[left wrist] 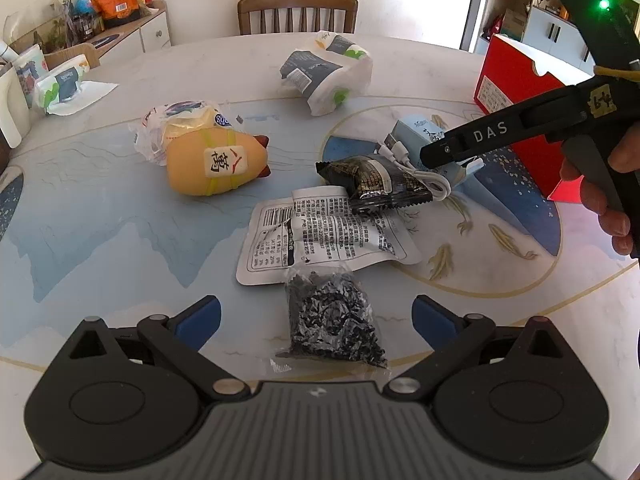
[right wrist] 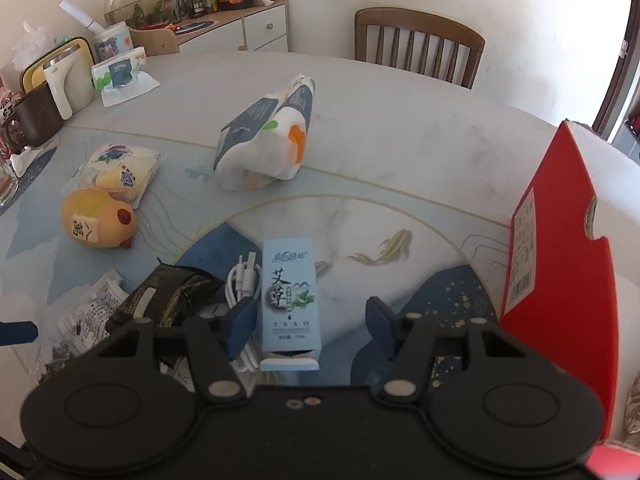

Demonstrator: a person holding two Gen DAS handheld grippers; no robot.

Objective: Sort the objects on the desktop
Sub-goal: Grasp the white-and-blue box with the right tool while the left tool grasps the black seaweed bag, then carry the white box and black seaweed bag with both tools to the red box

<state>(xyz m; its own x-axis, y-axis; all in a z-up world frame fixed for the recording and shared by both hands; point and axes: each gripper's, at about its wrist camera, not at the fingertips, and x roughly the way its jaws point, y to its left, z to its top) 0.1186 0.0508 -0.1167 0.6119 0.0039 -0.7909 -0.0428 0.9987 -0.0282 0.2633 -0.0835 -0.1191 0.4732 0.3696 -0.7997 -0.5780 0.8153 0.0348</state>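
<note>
My left gripper (left wrist: pixel 316 318) is open above a clear bag of dark dried bits (left wrist: pixel 332 318), which lies between its fingers. Beyond it lie a white printed pouch (left wrist: pixel 320 232), a black snack packet (left wrist: pixel 376 180), a white cable (left wrist: pixel 420 168) and a pale blue box (left wrist: pixel 416 132). My right gripper (right wrist: pixel 310 324) is open around the pale blue box (right wrist: pixel 290 304), with the white cable (right wrist: pixel 242 284) by its left finger. It also shows in the left wrist view (left wrist: pixel 448 152), over the box.
A yellow plush toy (left wrist: pixel 216 162), a wrapped bread bag (left wrist: pixel 176 124) and a tissue pack (left wrist: pixel 324 72) lie farther back. A red box (right wrist: pixel 560 280) stands open at the right. A wooden chair (left wrist: pixel 298 12) is behind the round table (left wrist: pixel 100 220). Cups and another tissue pack (right wrist: pixel 118 74) stand far left.
</note>
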